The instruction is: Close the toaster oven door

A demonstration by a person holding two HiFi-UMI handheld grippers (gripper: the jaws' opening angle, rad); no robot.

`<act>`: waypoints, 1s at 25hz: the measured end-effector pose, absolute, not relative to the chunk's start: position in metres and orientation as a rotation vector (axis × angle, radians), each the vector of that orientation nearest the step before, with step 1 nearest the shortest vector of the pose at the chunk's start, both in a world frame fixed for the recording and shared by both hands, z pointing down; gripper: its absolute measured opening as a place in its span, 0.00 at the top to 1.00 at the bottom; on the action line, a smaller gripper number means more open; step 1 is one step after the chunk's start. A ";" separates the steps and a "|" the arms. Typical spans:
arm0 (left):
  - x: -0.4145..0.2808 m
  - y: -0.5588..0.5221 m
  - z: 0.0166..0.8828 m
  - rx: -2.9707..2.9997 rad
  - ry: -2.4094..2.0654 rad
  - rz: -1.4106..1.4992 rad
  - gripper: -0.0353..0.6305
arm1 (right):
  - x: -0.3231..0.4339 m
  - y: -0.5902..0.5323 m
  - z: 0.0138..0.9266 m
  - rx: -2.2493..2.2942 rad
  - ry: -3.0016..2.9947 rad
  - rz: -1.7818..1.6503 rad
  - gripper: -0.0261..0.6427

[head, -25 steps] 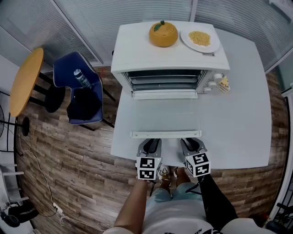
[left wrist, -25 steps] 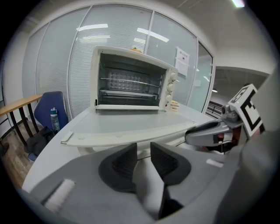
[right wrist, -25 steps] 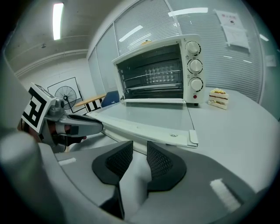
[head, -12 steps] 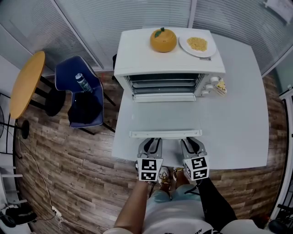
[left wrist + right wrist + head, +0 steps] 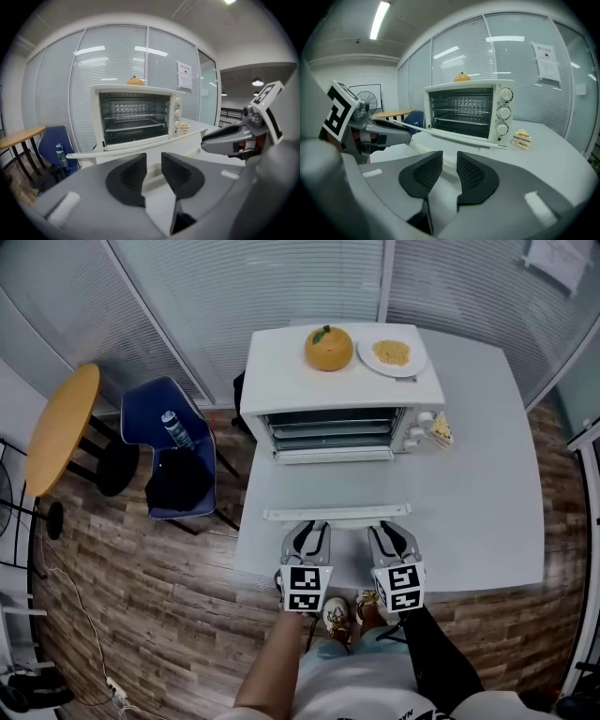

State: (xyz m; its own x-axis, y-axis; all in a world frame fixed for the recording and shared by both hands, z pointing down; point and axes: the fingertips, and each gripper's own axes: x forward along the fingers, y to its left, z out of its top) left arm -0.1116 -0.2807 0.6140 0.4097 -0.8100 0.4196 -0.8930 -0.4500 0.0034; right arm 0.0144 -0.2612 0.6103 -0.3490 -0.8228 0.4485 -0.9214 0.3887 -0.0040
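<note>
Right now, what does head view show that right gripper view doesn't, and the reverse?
Head view only: the round white plate of yellow food on top of the oven, and the brown wood-plank floor. Right gripper view only: the ceiling with its long strip light. Both: the white toaster oven with its glass door open, the orange pumpkin-shaped pot on top, and the left tool.

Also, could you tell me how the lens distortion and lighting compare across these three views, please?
Head view: even light, sharp, the table edges bow slightly. Left gripper view: strong fisheye, black corners, bright streaks reflect on the glass wall. Right gripper view: same fisheye, a strip light glares overhead, the toaster oven is sharp.
</note>
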 end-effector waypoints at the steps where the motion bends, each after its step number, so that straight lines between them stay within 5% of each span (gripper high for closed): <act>1: -0.111 -0.282 0.611 2.442 -1.503 0.529 0.71 | 0.015 -0.263 0.606 1.515 -2.281 0.353 0.82; 25: -0.110 -0.325 0.539 2.525 -1.597 0.410 0.71 | 0.024 -0.318 0.530 1.624 -2.355 0.235 0.82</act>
